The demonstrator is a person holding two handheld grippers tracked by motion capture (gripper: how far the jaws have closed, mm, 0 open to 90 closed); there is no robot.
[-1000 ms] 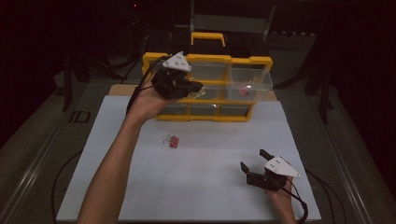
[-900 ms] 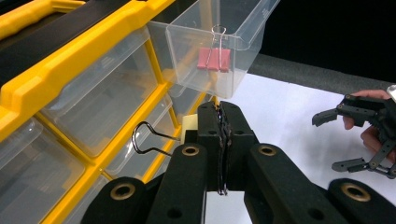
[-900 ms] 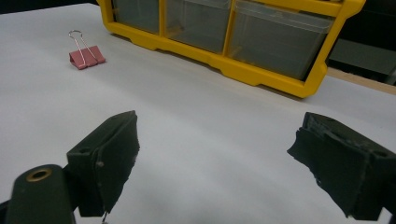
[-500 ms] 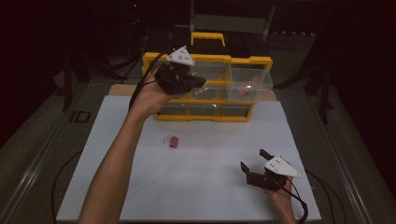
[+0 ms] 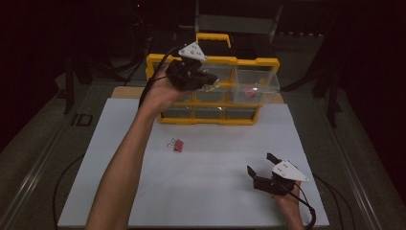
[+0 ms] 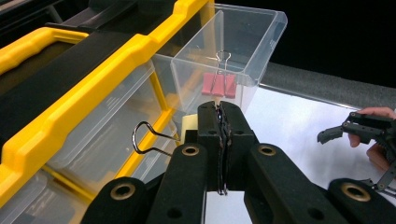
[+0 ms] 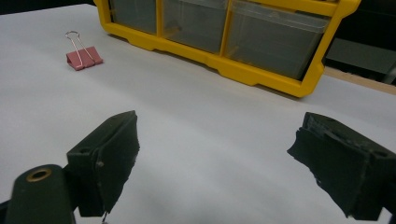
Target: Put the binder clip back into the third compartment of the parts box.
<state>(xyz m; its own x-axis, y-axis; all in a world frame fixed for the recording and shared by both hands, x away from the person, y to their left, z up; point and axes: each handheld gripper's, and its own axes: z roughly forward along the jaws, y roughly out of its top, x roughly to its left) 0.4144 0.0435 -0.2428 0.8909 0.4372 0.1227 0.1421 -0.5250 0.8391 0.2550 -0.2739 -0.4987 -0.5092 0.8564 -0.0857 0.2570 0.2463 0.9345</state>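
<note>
Fingers of left gripper: closed, nothing visibly clamped, beside yellow organizer | right gripper: wide open, empty, over tabletop | pink binder clip: inside clear pulled-out drawer

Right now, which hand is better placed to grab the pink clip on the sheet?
Right, probably: the right gripper stands open, low on the sheet, facing the pink clip; the left gripper is shut, up at the yellow organizer.

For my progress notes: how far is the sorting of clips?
Done: one pink clip lies in the open drawer. In hand: the left gripper is shut on a wire-handled clip. Left: the loose pink clip on the white mat; the right gripper is open.
</note>
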